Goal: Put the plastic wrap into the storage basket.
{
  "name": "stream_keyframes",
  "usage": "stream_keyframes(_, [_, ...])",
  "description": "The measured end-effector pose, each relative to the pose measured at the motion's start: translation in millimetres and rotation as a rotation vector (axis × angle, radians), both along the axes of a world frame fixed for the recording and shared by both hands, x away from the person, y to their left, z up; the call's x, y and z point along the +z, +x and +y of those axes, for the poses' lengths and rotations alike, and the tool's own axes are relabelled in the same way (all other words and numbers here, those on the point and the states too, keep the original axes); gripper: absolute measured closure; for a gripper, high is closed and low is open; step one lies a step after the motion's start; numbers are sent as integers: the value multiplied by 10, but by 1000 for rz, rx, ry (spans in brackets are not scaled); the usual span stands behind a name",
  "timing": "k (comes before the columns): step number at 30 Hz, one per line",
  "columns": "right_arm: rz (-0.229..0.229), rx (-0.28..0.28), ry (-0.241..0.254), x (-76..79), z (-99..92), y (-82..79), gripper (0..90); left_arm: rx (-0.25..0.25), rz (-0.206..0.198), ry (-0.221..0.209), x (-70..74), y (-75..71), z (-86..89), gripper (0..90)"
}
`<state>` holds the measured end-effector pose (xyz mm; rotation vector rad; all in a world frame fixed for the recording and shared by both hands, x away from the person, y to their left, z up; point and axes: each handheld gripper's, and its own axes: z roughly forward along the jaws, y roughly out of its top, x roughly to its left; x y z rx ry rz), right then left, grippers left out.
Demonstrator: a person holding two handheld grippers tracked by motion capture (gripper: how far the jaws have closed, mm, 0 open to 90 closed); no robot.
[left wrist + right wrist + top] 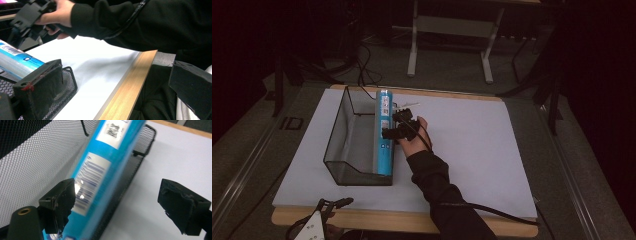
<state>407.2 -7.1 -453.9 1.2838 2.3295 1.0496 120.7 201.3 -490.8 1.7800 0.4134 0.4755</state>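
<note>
Blue tube (384, 135) lies lengthwise along the right-hand wall of a black mesh basket (343, 145), its white labels and barcode facing up. The basket sits on a white sheet (472, 145) that covers the wooden tabletop (377, 220). In the high view, the right gripper (396, 125) is held just beside the tube at mid-length, over the basket's right edge, with the right hand (416, 136) and a dark sleeve (439, 185) reaching in from the bottom. In the right gripper view, the jaws are spread wide: one jaw is level with the tube's label (92, 182) and close against it, whether touching cannot be told, while the other hangs over the white sheet, well apart from the tube. The left gripper (324, 212) sits low at the near edge of the tabletop. In the left gripper view, its jaws are spread wide, one in front of the basket's near corner (67, 85), the other beyond the wooden edge (130, 87).
</note>
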Motion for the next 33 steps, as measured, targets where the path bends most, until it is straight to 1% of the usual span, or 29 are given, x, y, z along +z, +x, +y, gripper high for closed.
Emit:
stream_keyframes(4, [-15,4,4,39,-169,-42,147,2,1,1,-3,2,-3,3])
stream_keyframes(8, [-48,15,8,92,-315,-102,148,4,1,2,-4,2,-4,3])
stream_keyframes(9, [-48,15,8,92,-315,-102,148,4,1,2,-4,2,-4,3])
stream_keyframes(14, [-97,25,9,163,-507,-212,147,5,2,5,-6,4,-5,3])
stream_keyframes(17, [-101,27,15,171,-600,-259,147,6,0,5,-6,5,-6,3])
stream_keyframes(22, [-117,26,19,124,-767,-323,147,7,3,6,-8,6,-7,3])
stream_keyframes(24, [-115,22,22,88,-833,-346,146,7,3,6,-8,7,-9,3])
stream_keyframes(26, [-114,23,12,44,-896,-367,146,7,3,6,-9,8,-9,3])
stream_keyframes(27, [-114,23,12,44,-896,-367,146,7,3,6,-9,8,-9,3])
stream_keyframes(28, [-117,25,7,21,-928,-375,147,8,4,10,-9,10,-9,3])
stream_keyframes(29, [-106,22,8,-13,-988,-393,143,8,4,10,-10,10,-10,3])
stream_keyframes(33, [-106,23,6,-73,-1106,-446,140,8,4,10,-10,11,-10,3])
